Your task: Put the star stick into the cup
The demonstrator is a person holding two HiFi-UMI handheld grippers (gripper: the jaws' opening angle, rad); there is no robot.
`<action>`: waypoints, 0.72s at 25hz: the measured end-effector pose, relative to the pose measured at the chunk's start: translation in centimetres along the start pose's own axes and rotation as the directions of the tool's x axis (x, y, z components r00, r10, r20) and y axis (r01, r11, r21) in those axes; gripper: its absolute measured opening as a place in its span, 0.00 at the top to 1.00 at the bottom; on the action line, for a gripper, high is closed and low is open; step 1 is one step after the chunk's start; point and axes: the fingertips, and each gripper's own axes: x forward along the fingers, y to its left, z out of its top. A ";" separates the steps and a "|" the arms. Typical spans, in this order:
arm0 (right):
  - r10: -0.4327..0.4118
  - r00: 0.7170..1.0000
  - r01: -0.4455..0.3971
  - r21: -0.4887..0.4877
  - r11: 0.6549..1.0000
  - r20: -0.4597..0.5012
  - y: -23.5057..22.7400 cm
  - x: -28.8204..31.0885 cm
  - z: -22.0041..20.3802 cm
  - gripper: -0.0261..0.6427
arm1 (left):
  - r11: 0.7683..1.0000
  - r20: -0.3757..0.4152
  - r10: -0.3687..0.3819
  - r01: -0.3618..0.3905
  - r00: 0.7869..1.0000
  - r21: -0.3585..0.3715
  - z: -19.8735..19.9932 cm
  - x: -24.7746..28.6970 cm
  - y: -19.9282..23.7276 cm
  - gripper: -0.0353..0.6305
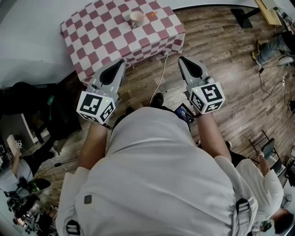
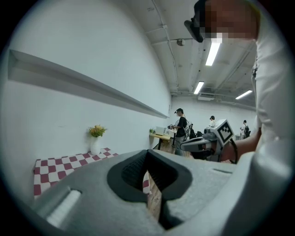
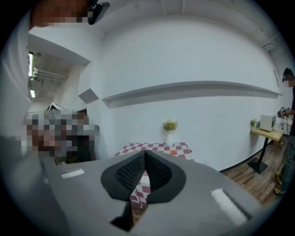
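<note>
A table with a red-and-white checked cloth (image 1: 97, 27) stands ahead of me on the wood floor. On it are a white cup (image 1: 137, 18) and a small orange thing (image 1: 152, 14) just to its right, probably the star stick. From the side the cup (image 3: 169, 137) is a white vessel with yellow flowers in it, and the orange thing (image 3: 172, 151) lies in front of it. My left gripper (image 1: 121, 61) and right gripper (image 1: 180, 59) are held low before my body, short of the table. Both are shut and hold nothing. In the left gripper view the cup (image 2: 96, 145) shows at the table's far side.
A light cable (image 1: 160, 78) runs over the floor from the table toward my feet. Dark furniture and clutter (image 1: 32, 110) fill the left side. A chair (image 1: 265, 143) and a seated person (image 1: 274, 48) are at the right. People stand by a desk (image 2: 162, 137) far off.
</note>
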 end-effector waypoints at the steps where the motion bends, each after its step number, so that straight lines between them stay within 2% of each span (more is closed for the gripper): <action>1: 0.000 1.000 0.000 -0.002 1.000 0.005 1.1 0.0 0.1 0.95 | 1.000 0.001 0.002 -0.002 1.000 0.004 -0.1 -1.1 0.3 0.94; 11: -0.004 0.998 0.006 -0.041 0.999 0.058 13.5 0.3 1.2 0.95 | 0.999 0.022 -0.042 0.042 0.999 -0.002 -1.6 -11.6 3.2 0.94; 14: -0.011 0.998 0.014 -0.047 0.999 0.066 17.0 0.4 0.8 0.95 | 0.998 0.037 -0.054 0.055 0.998 -0.020 -1.9 -14.6 4.2 0.94; 18: -0.030 0.997 0.034 -0.050 0.998 0.078 21.0 0.0 0.2 0.95 | 0.997 0.045 -0.071 0.071 0.996 -0.007 -2.4 -17.9 5.1 0.94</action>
